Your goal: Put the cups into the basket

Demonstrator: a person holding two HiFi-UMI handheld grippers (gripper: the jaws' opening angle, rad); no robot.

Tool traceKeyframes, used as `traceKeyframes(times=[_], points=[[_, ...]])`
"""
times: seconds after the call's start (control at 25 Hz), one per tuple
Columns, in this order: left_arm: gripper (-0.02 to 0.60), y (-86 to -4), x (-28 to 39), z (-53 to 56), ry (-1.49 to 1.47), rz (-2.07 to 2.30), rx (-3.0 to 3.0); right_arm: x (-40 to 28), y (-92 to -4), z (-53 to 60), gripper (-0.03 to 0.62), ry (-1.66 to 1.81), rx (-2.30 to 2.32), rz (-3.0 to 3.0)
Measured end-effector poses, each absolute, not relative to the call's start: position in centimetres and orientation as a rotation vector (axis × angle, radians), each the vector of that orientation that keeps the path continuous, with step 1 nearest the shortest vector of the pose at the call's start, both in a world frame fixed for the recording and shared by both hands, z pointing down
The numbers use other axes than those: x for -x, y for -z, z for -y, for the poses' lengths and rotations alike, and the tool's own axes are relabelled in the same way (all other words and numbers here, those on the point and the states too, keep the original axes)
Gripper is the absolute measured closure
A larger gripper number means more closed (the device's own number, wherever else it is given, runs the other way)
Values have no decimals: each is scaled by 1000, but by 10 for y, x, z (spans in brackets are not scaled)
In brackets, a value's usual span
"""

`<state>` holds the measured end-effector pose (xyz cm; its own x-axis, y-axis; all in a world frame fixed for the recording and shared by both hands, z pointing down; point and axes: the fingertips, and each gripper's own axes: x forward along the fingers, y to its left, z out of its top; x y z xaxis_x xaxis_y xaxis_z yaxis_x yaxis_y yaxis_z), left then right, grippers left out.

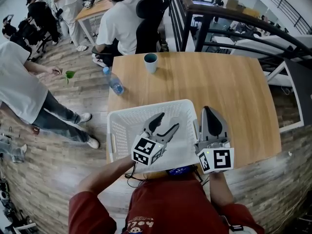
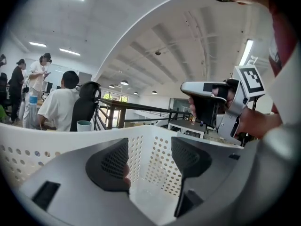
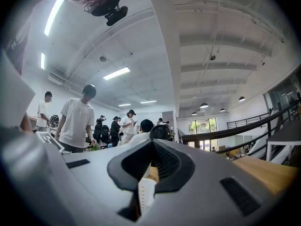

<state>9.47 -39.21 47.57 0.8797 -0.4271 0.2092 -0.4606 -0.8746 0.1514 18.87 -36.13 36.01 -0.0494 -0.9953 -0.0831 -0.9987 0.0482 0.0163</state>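
Note:
A teal cup [image 1: 150, 62] stands upright at the far side of the wooden table [image 1: 229, 91], empty and alone; the left gripper view shows the cup [image 2: 84, 125] beyond the basket wall. The white perforated basket [image 1: 122, 130] sits at the near table edge. My left gripper [image 1: 168, 121] hangs open over the basket's inside, nothing between its fingers [image 2: 113, 166]. My right gripper [image 1: 206, 109] is shut, just outside the basket's right rim, pointing away from me. In the right gripper view a strip of white basket rim [image 3: 146, 194] shows below the closed jaws.
A clear water bottle [image 1: 113, 81] with a blue cap lies at the table's left edge. A person sits in a black chair [image 1: 151, 18] behind the table, another stands at the left. A black railing [image 1: 253, 18] runs along the right.

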Motion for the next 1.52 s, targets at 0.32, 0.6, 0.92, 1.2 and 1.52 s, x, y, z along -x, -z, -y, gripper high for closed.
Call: traceKeyframes(times=[0.32,0.6,0.92,1.2,1.52], points=[[293,-445,-77,400,-192,868,-2870,-182,-359,363,585,-113,2115,-2250],[302,-434,-56,413,-175,1040,-2800,-177,-359,366,584,-110,2105,-2268],[310,-408,-28,415,-120,1257,-2795,-171,-357,365,585,-119,2094,-2282],[313,-387,-6,413,-48,1379,-2773,-158,-355,369,583,-124,2063,-2316],[342,-388,15,416,-31,1467,-2697,-146,-356,375,585,-120,2030,-2352]])
